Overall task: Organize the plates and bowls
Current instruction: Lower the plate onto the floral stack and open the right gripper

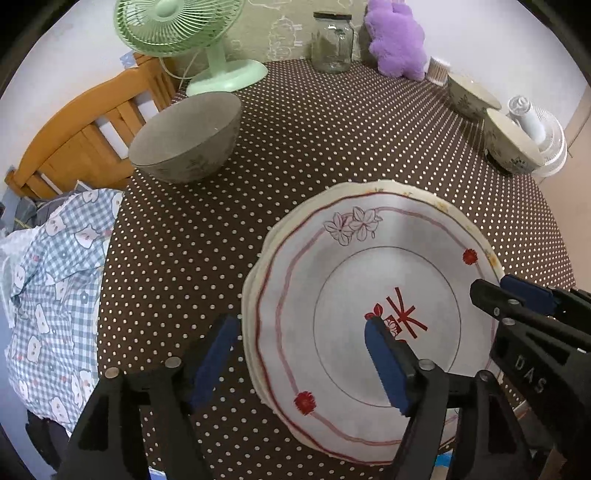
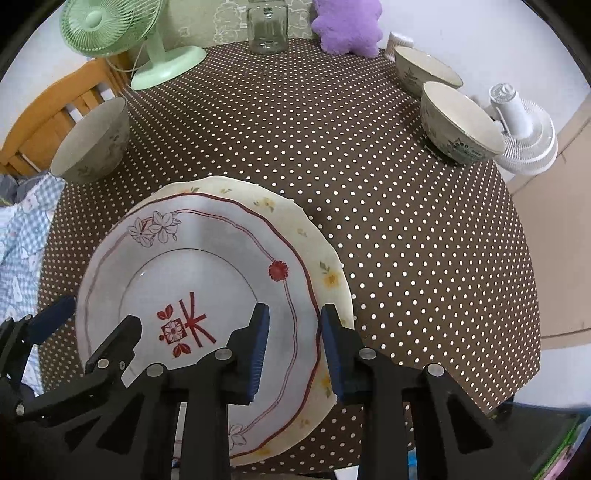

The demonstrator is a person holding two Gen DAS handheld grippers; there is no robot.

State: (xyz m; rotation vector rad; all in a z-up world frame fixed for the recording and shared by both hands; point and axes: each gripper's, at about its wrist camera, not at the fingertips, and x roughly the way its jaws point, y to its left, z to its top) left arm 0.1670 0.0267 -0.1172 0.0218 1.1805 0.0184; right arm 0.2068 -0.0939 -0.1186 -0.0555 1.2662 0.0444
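Two plates here, stacked: the red-patterned plate (image 2: 207, 280) sits on the yellow-flowered plate (image 2: 328, 273). Three bowls on the worktop (image 2: 369, 206): one grey bowl (image 2: 92, 147) by itself, a near pair bowl (image 2: 458, 122) and a far pair bowl (image 2: 424, 70) (close together). Two fans: green fan (image 2: 110, 29), white fan (image 2: 524, 136). One glass jar (image 2: 267, 26), one purple plush (image 2: 347, 26).

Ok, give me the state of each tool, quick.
Left tool: open, straddling the left rim of the plate stack, holding nothing.
Right tool: open, straddling the stack's right rim, holding nothing.
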